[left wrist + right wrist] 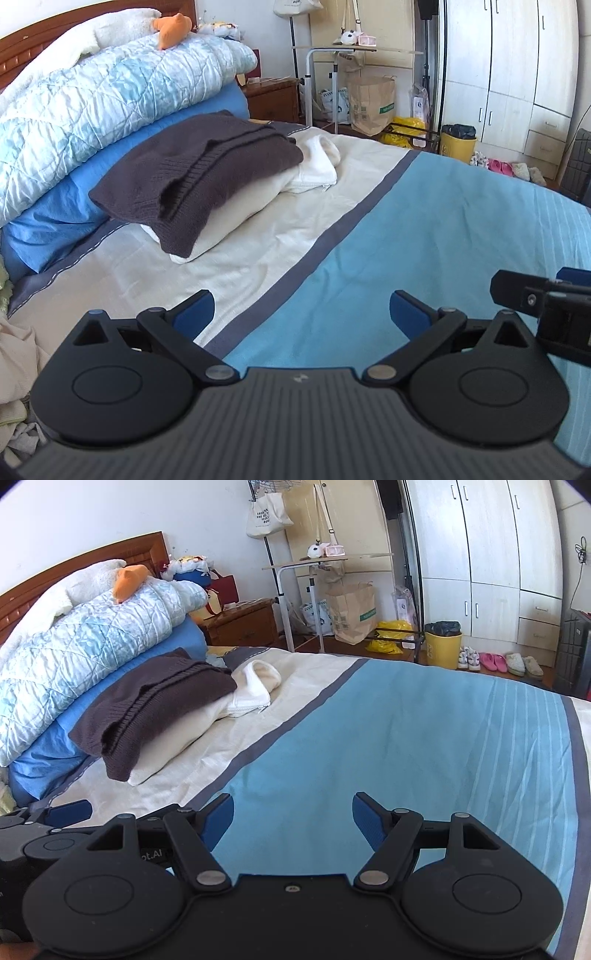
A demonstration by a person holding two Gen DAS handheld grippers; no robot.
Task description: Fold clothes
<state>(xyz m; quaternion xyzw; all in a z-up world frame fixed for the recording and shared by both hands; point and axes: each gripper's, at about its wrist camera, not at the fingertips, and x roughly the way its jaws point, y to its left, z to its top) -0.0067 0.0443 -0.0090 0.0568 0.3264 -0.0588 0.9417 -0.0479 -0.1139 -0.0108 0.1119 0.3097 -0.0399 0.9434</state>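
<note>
A folded dark brown knit sweater [192, 173] [147, 709] lies on top of a folded cream garment [236, 210] [173, 742] near the head of the bed. A white zipped garment [317, 162] [255, 690] pokes out behind them. My left gripper [301, 310] hovers open over the bedsheet, well short of the stack, with nothing between its blue pads. My right gripper [293, 812] is open too, over the blue part of the sheet, empty. Each gripper's edge shows in the other's view.
The bed [406, 738] has a cream, grey and blue striped sheet. A rolled quilt and blue pillow [110, 96] lie at the left. More crumpled clothes [18, 354] sit at the lower left. Beyond the bed stand a nightstand, a side table, bags, a yellow bin [443, 646] and wardrobes.
</note>
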